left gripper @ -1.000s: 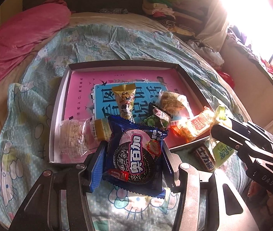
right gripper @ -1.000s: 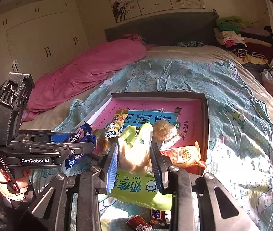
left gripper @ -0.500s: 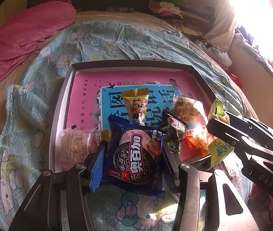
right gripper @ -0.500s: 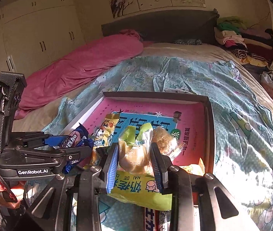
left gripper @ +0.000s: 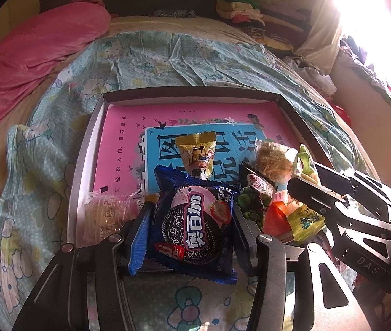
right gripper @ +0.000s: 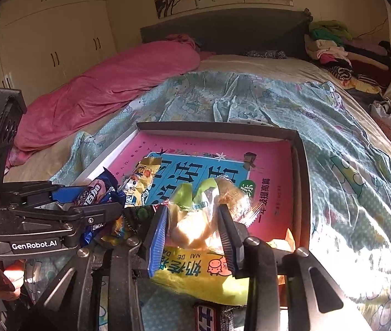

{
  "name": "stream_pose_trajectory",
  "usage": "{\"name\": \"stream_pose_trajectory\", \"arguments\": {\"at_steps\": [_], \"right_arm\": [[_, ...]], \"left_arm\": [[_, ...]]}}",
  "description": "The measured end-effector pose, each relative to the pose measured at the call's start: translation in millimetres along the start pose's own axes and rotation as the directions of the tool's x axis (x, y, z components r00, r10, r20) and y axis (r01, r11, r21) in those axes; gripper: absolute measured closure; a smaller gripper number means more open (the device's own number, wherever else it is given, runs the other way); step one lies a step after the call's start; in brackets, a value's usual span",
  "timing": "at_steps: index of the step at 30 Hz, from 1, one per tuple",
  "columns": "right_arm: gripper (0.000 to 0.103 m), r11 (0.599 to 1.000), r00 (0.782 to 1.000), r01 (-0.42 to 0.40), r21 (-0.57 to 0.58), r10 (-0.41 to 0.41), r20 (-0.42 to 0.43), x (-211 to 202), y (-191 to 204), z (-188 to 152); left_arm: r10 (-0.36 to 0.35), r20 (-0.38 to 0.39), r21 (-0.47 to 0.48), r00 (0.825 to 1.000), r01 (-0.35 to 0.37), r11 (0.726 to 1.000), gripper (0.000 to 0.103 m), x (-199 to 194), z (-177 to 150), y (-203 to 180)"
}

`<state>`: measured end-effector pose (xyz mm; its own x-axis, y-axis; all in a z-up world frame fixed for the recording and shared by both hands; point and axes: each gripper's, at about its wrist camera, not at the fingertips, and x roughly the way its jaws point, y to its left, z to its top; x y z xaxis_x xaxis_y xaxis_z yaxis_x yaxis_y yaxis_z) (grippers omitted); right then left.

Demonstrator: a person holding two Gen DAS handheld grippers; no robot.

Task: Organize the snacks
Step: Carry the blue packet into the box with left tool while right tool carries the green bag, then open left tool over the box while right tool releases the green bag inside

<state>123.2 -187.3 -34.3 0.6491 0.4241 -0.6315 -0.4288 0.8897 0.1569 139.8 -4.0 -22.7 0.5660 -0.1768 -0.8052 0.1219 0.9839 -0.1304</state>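
Observation:
My left gripper is shut on a blue cookie packet and holds it over the near edge of a shallow box lined with a pink and blue book. My right gripper is shut on a yellow-green snack bag over the box's near edge, to the right of the left one. It also shows in the left wrist view. In the box lie a gold packet, a clear bag of brown snack and a green pea packet.
The box lies on a bed with a teal cartoon sheet. A pink duvet lies at the far left. Folded clothes are piled at the back right. A chocolate bar lies on the sheet below my right gripper.
Both grippers have moved forward toward the box with their packets. The box and its snacks look nearer and larger now.

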Motion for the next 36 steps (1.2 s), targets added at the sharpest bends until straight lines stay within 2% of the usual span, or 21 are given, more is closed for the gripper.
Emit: {"name": "stream_pose_trajectory", "arguments": {"at_steps": [11, 22, 27, 29, 36], "right_arm": [[0.062, 1.0, 1.0, 0.0, 0.018, -0.001, 0.023, -8.0, -3.9, 2.6], [0.059, 0.999, 0.999, 0.004, 0.047, -0.006, 0.044, -23.5, -10.4, 2.3], [0.057, 0.997, 0.999, 0.006, 0.074, -0.009, 0.044, -31.0, -15.6, -0.2], [0.053, 0.996, 0.999, 0.005, 0.087, -0.009, 0.042, -34.2, -18.5, -2.0], [0.053, 0.994, 0.999, 0.017, 0.107, -0.022, 0.039, -47.3, -25.3, -7.3]], "left_arm": [[0.01, 0.008, 0.008, 1.0, -0.01, 1.0, 0.048, -3.7, 1.0, -1.1], [0.001, 0.03, 0.007, 1.0, -0.001, 1.0, 0.04, -14.7, 2.4, -1.7], [-0.027, 0.05, 0.004, 0.998, 0.027, 1.0, 0.04, -22.9, 2.4, -2.1], [-0.042, 0.06, 0.001, 0.997, 0.042, 0.999, 0.04, -27.7, 2.6, -2.5], [-0.062, 0.077, 0.015, 0.995, 0.061, 0.998, 0.039, -39.9, 1.9, -6.8]]}}
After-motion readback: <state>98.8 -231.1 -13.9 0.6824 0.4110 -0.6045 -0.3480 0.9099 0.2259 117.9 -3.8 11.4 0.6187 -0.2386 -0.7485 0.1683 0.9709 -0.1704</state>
